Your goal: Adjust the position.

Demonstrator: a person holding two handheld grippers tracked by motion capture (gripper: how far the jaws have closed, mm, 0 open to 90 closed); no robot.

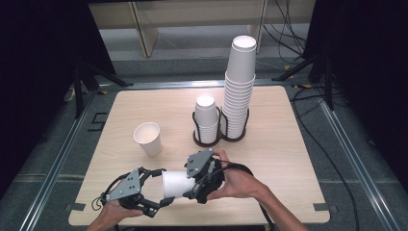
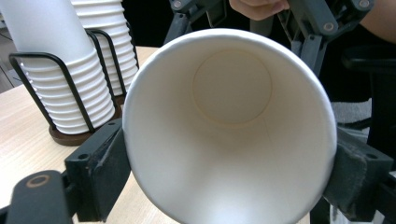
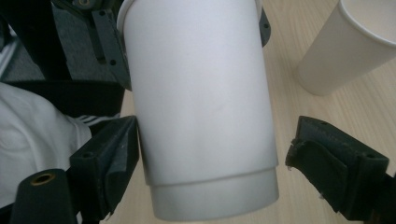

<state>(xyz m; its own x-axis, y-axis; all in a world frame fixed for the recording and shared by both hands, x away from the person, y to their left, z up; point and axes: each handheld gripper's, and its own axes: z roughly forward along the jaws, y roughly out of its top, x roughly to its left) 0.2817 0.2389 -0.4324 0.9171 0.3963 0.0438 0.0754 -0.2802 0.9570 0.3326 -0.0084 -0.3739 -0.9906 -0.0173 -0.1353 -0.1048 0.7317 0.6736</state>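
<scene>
Left claw (image 1: pixel 163 199) clamps the rim of the paper cup (image 1: pixel 177 184) | cup lies level above the bench (image 1: pixel 288 159), mouth toward my left claw, base toward my right | right claw (image 3: pixel 210 154) straddles the base, one pad touching, other clear.
</scene>
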